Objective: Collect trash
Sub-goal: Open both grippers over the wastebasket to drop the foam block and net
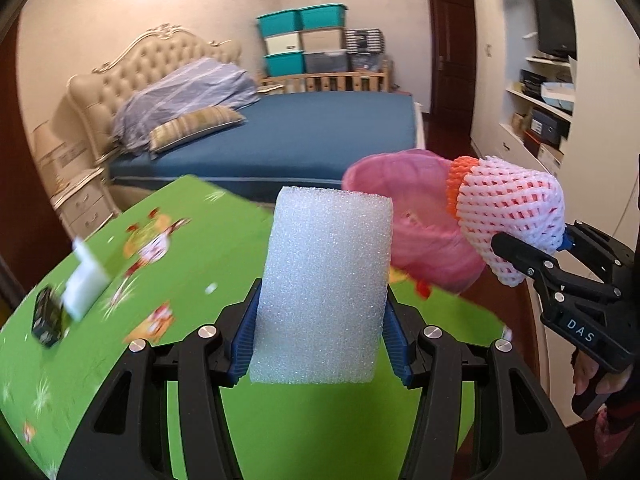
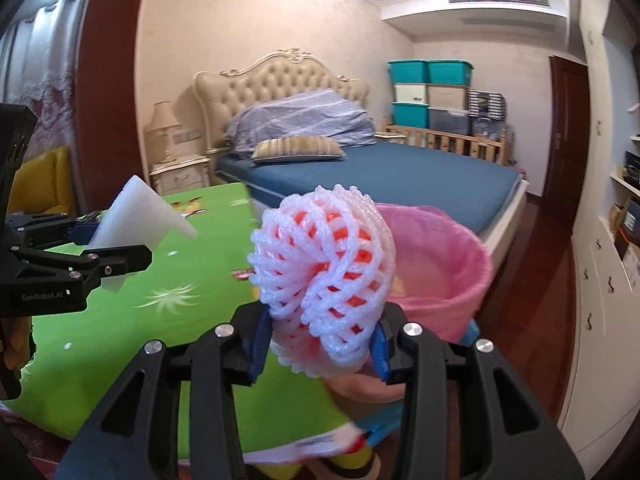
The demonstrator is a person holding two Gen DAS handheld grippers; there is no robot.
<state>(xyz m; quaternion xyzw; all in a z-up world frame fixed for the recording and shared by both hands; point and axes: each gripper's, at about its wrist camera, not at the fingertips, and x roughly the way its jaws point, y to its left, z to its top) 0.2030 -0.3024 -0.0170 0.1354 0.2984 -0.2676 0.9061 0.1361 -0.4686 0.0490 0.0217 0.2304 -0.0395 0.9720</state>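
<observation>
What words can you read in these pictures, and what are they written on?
"DAS" – on the black body of the right gripper, seen from the left wrist.
"GenRobot.AI" – on the black body of the left gripper, seen from the right wrist; small, so the reading is unsure.
Print on the small black box on the green table: too blurred to read.

Home bedrm: tufted-headboard bed (image 2: 360,176), nightstand w/ lamp (image 2: 162,128), stacked storage bins (image 2: 430,92).
</observation>
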